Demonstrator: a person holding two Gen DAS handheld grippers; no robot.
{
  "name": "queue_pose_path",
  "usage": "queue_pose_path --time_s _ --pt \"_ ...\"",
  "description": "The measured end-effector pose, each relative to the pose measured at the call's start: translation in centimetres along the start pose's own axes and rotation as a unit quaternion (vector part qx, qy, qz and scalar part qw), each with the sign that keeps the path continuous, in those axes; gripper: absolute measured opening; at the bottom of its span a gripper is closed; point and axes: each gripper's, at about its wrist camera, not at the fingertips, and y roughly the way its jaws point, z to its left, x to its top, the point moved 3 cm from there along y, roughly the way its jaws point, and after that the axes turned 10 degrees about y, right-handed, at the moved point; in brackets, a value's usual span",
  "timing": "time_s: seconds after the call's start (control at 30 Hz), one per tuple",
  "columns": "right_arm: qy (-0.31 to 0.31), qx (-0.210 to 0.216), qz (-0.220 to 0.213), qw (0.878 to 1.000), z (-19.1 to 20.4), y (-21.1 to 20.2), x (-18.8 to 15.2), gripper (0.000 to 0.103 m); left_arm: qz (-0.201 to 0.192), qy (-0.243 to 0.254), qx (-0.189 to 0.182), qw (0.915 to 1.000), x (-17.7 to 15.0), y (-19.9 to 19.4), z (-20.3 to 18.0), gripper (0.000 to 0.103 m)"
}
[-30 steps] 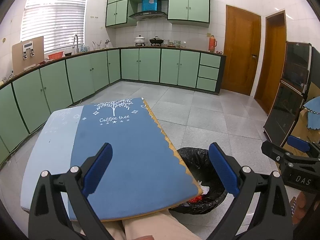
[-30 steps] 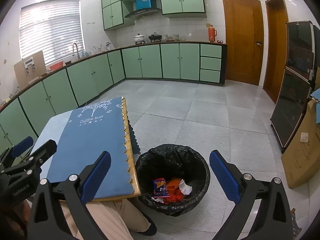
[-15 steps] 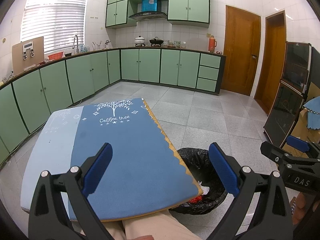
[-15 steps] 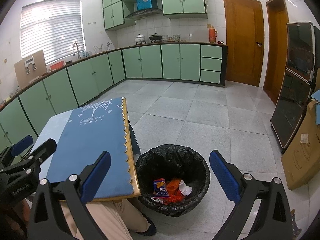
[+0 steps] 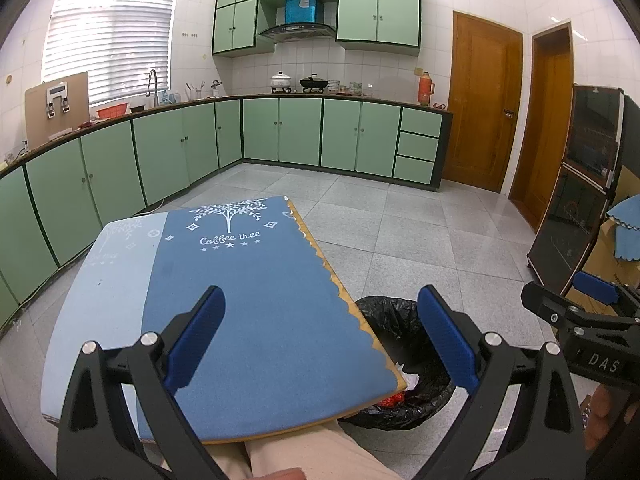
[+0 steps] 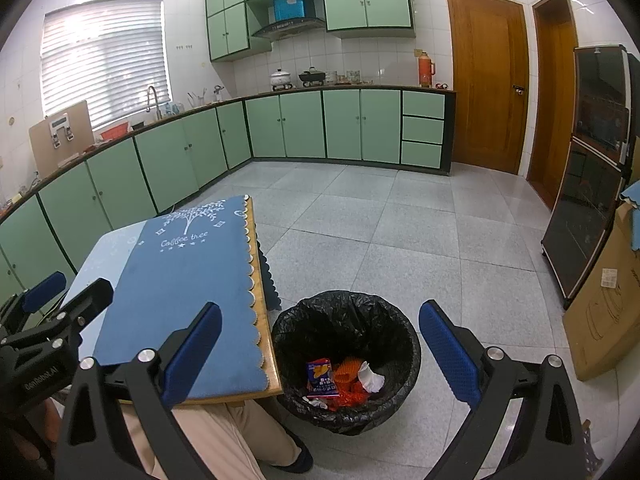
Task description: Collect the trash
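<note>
Trash, a blue snack wrapper [image 6: 321,376] with orange and white scraps, lies in the round black-lined bin [image 6: 348,320] at lower centre, beside the blue-clothed surface [image 5: 256,288]. Left gripper [image 5: 320,340] and right gripper [image 6: 320,344] hover empty, fingers apart, likely because nothing remains to collect.

I'm sitting in home kitchen: green cabinets [image 5: 280,132] running along two walls, range hood [image 5: 298,30] hanging over pots [image 5: 298,82] on stove, sink faucet [image 5: 151,86] standing under blinded window [image 5: 108,36], tiled floor [image 6: 400,232].
</note>
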Motion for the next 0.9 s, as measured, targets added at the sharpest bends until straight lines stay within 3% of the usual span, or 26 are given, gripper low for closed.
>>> queue_pose_path --time_s 0.9 --pt "-0.003 0.002 -0.003 1.0 0.29 0.03 0.13 0.097 0.0 0.0 0.0 1.0 0.05 0.14 0.07 0.094"
